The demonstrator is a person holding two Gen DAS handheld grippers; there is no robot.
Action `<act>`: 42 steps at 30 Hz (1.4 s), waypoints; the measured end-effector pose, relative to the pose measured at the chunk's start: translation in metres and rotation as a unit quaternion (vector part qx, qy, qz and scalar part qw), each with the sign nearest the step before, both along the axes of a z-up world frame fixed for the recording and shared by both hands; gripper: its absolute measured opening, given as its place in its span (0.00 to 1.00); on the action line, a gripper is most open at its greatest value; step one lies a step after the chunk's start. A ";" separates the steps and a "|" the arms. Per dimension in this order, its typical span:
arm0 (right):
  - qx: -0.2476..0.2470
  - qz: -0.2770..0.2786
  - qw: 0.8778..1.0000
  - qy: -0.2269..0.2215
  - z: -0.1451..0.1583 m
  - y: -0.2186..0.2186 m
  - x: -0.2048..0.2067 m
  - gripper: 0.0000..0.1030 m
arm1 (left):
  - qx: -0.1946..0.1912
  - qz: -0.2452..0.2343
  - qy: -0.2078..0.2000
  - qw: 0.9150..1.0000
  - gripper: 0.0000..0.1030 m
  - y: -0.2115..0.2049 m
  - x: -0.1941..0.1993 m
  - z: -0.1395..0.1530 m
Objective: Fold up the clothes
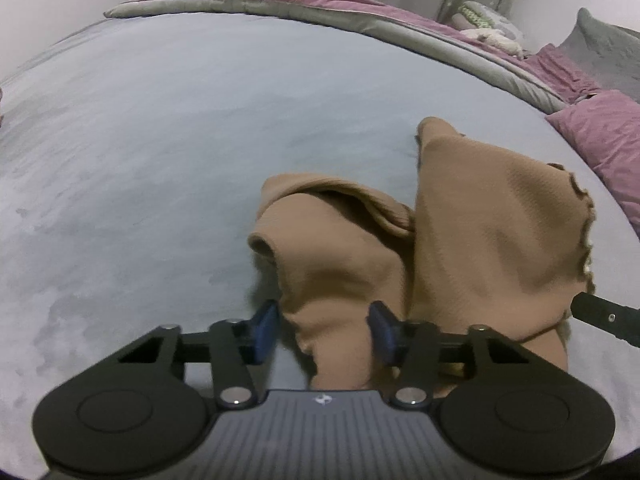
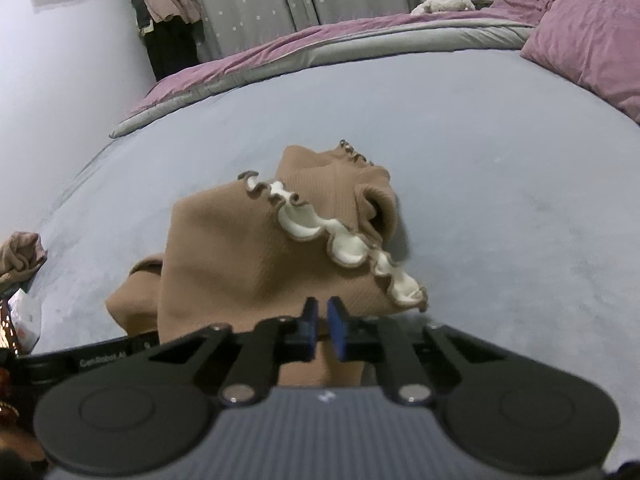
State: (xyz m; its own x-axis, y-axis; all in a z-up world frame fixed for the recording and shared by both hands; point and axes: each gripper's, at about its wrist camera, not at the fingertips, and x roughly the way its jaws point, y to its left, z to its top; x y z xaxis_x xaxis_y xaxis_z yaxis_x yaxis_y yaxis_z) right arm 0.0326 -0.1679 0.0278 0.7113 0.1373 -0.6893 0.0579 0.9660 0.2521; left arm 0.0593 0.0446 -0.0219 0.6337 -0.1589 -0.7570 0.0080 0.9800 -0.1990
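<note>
Our right gripper (image 2: 322,322) has its jaws nearly together, pinching the near edge of the tan top (image 2: 248,256); cloth runs between the blue pads (image 2: 335,326) and hangs below them. Our left gripper (image 1: 324,330) stands with its jaws wide apart, and a fold of the top (image 1: 472,240) lies in the gap, nearer the right pad (image 1: 382,330); we cannot tell whether it touches either.

The top is lifted at our end and bunched, its long axis running from the jaws away toward the far side of the bed (image 2: 500,168). A cream ruffled hem (image 2: 344,248) slants from far left to near right, and a sleeve opening (image 1: 262,246) faces left.

Bare grey sheet spreads left and far of the top. A pink pillow (image 2: 592,36) sits far right, and a quilt (image 2: 304,46) lines the far edge.
</note>
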 end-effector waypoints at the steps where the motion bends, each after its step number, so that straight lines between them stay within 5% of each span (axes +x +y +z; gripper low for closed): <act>1: -0.002 -0.001 1.000 -0.002 0.001 0.000 -0.001 0.04 | 0.003 -0.001 -0.004 1.000 0.37 0.000 0.000 0.001; 5: -0.007 -0.008 1.000 -0.014 0.007 -0.003 -0.009 0.04 | 0.008 0.005 -0.017 1.000 0.12 0.001 -0.003 0.005; 9: -0.012 -0.022 0.999 -0.021 0.012 -0.011 -0.014 0.04 | 0.004 0.012 -0.028 1.000 0.04 0.003 -0.005 0.008; 20: -0.019 -0.025 0.999 -0.026 0.016 -0.018 -0.021 0.06 | -0.001 0.022 -0.070 0.997 0.04 0.010 -0.004 0.024; 22: -0.019 -0.024 0.999 -0.026 0.016 -0.019 -0.022 0.20 | 0.000 0.020 -0.077 0.997 0.04 0.009 -0.003 0.026; 23: -0.020 -0.023 0.999 -0.027 0.016 -0.019 -0.022 0.41 | 0.001 0.018 -0.078 0.997 0.04 0.008 -0.001 0.026; 25: -0.020 -0.022 0.999 -0.027 0.016 -0.019 -0.023 0.66 | 0.005 0.014 -0.076 0.997 0.04 0.007 0.000 0.025; 28: -0.019 -0.017 0.999 -0.026 0.015 -0.014 -0.018 0.77 | 0.003 0.016 -0.064 0.998 0.05 0.010 -0.001 0.020; 31: -0.017 -0.012 0.999 -0.025 0.013 -0.007 -0.011 0.83 | -0.006 0.024 -0.047 0.999 0.15 0.017 0.000 0.015; 33: -0.015 -0.008 1.000 -0.024 0.012 -0.003 -0.007 0.84 | -0.011 0.035 -0.039 0.999 0.37 0.021 0.001 0.013; 37: -0.012 0.000 1.000 -0.023 0.009 0.006 0.001 0.88 | -0.037 0.042 -0.016 0.998 0.44 0.028 0.005 0.005; 42: -0.012 0.006 1.000 -0.021 0.005 0.016 0.011 0.98 | -0.084 0.036 0.027 0.995 0.67 0.030 0.008 -0.007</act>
